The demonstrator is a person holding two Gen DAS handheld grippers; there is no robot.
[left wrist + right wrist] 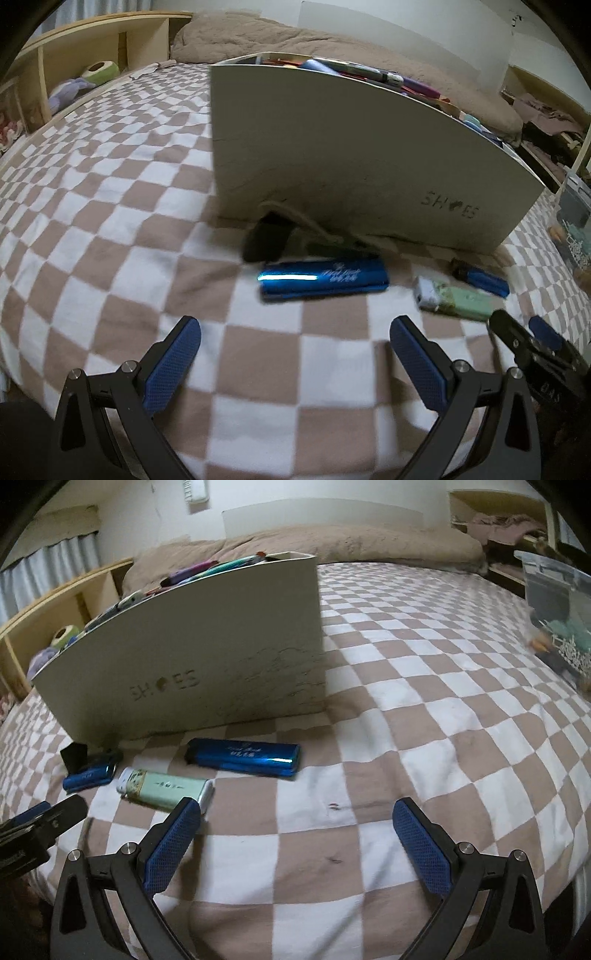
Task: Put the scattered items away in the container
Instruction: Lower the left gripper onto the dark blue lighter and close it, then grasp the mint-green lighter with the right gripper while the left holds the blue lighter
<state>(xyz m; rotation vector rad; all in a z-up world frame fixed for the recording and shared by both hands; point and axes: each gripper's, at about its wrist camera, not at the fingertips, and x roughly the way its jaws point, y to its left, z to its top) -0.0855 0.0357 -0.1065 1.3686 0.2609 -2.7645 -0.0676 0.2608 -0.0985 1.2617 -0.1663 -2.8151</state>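
Lower centre of left view, on checked bed (110, 192) | blue lighter (323, 277) flat before shoebox (351, 147) | left gripper (295, 363), right gripper (297, 843) fingers wide, empty | straddle short sides, close gently, lift over rim.

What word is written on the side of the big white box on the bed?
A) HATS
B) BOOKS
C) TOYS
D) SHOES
D: the white box carries the faint lettering SHOES low on its side, readable in both wrist views, above the lighters lying on the checkered blanket.

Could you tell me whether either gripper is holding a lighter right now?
No, the left gripper and right gripper are both open and empty above the checkered blanket.
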